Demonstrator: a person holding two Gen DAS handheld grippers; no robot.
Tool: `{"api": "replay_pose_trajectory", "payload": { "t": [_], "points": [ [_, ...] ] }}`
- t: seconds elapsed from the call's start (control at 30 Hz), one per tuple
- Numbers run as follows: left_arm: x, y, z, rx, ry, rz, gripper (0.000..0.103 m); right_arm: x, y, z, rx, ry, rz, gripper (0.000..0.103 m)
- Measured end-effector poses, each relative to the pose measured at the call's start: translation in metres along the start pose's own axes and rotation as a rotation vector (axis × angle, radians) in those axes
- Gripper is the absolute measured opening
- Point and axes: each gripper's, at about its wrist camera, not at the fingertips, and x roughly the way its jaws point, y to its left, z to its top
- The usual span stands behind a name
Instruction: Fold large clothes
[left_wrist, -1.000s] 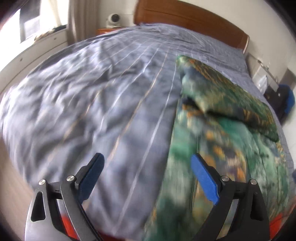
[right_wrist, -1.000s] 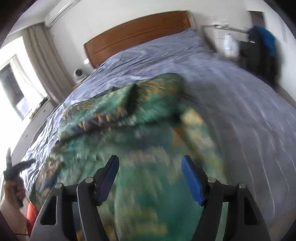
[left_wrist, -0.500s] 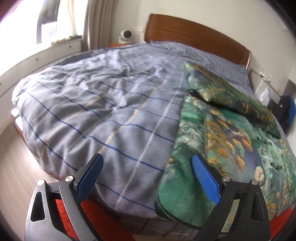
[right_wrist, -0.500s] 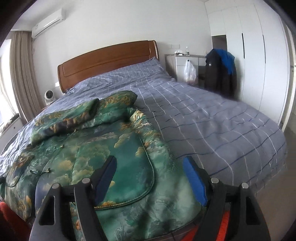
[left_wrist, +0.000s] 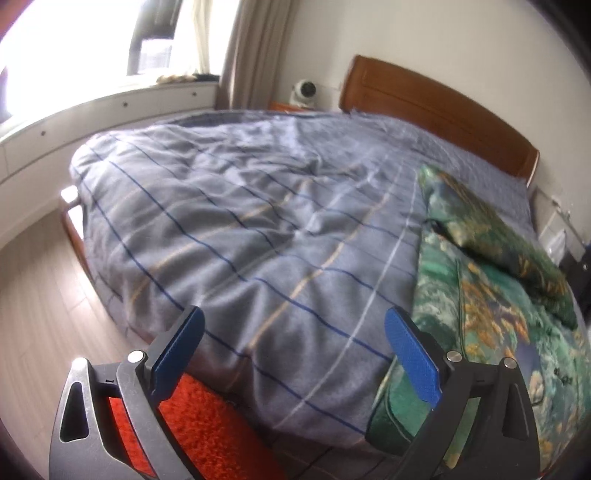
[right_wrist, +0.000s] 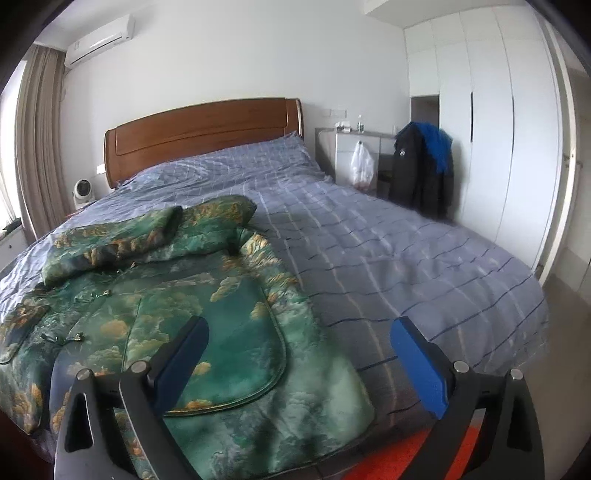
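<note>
A large green padded garment with gold and blue cloud patterns (right_wrist: 207, 332) lies spread on the bed's near side, one sleeve (right_wrist: 110, 236) folded across its top. In the left wrist view the same garment (left_wrist: 491, 325) fills the right side. My right gripper (right_wrist: 297, 354) hovers over the garment's near right hem, its jaws opening wide, with nothing pressed between the blue pads. Off the bed's near edge and left of the garment, my left gripper (left_wrist: 293, 349) stands open and holds nothing.
The bed carries a grey-blue checked duvet (left_wrist: 258, 221) and has a wooden headboard (right_wrist: 199, 129). A red fuzzy surface (left_wrist: 207, 428) lies below the bed's edge. A dark and blue jacket (right_wrist: 424, 166) hangs by the white wardrobe (right_wrist: 495, 110). Wooden floor (left_wrist: 37, 314) shows at left.
Both grippers pulled back from the garment toward the bed's near edge and the views steadied. The right jaws spread wider. The left camera swung left, showing more floor and window.
</note>
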Motion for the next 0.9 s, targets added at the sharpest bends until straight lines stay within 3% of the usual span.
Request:
{"api": "replay_pose_trajectory", "payload": {
  "t": [0.17, 0.33, 0.4, 0.5, 0.57, 0.67, 0.8, 0.9],
  "points": [
    [-0.011, -0.001, -0.002, -0.037, -0.05, -0.074, 0.098, -0.019, -0.005, 0.001, -0.011, -0.074, 0.006, 0.103],
    [-0.007, -0.02, 0.004, 0.11, 0.07, -0.158, 0.099, -0.025, -0.02, 0.011, 0.018, -0.075, 0.043, 0.103],
    [-0.005, -0.022, 0.014, 0.13, 0.106, -0.18, 0.099, -0.022, -0.033, 0.02, 0.04, -0.058, 0.111, 0.103],
    [0.01, -0.023, 0.028, 0.126, 0.194, -0.27, 0.1, 0.002, -0.048, 0.034, 0.032, 0.084, 0.273, 0.103],
    [0.032, -0.029, 0.033, 0.148, 0.32, -0.333, 0.1, 0.028, -0.055, 0.037, 0.03, 0.233, 0.405, 0.103],
    [0.055, -0.043, 0.027, 0.218, 0.451, -0.322, 0.1, 0.062, -0.062, 0.033, 0.045, 0.412, 0.483, 0.103],
    [0.052, -0.068, 0.017, 0.37, 0.431, -0.289, 0.098, 0.096, -0.058, 0.014, 0.051, 0.599, 0.578, 0.1],
    [0.042, -0.067, 0.022, 0.349, 0.411, -0.34, 0.098, 0.104, -0.046, -0.001, -0.002, 0.704, 0.588, 0.083]
  ]
}}
